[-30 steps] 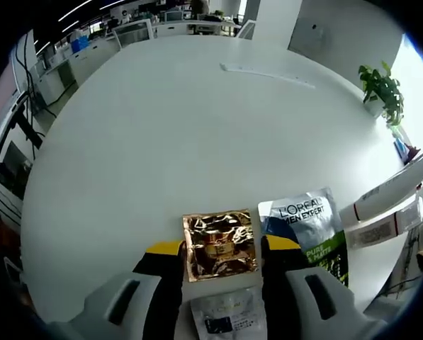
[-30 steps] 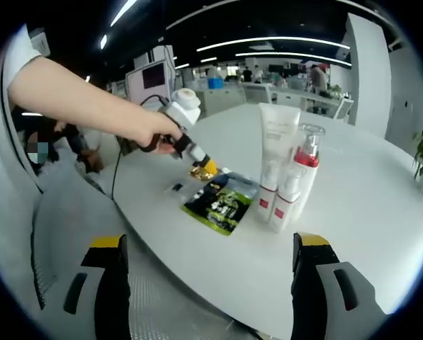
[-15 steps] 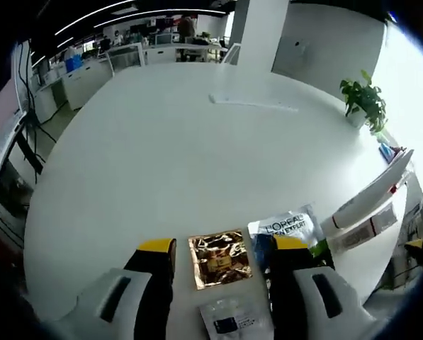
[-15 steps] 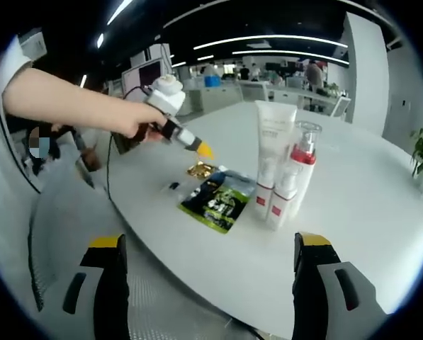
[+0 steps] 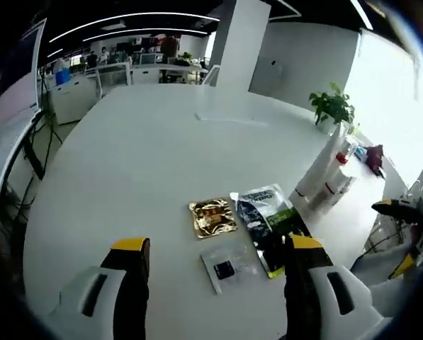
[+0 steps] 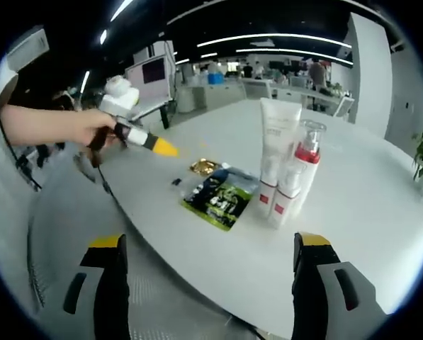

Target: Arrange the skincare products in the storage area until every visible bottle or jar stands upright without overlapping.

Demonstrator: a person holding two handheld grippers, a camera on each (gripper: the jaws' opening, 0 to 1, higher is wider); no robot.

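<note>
On the white table lie three flat sachets: a gold one [image 5: 212,217] [image 6: 204,167], a dark green-and-black one [image 5: 268,223] [image 6: 220,198], and a small clear one [image 5: 229,268] [image 6: 177,183]. A tall white tube [image 6: 276,145] [image 5: 316,173] and a pump bottle with a red collar [image 6: 303,170] [image 5: 339,177] stand upright, close together, right of the sachets. My left gripper [image 5: 218,244] hovers open above the table's near edge, short of the sachets; a hand holds it [image 6: 160,146]. My right gripper [image 6: 210,242] is open and off the table's edge.
The round white table [image 5: 147,156] stretches far behind the sachets. A potted plant [image 5: 331,106] stands at its far right side. Office desks and monitors [image 6: 151,74] fill the background. The right gripper's yellow tip [image 5: 395,210] shows at the right edge.
My left gripper has lifted and drawn back from the gold sachet, which stays flat on the table. The right gripper has held still.
</note>
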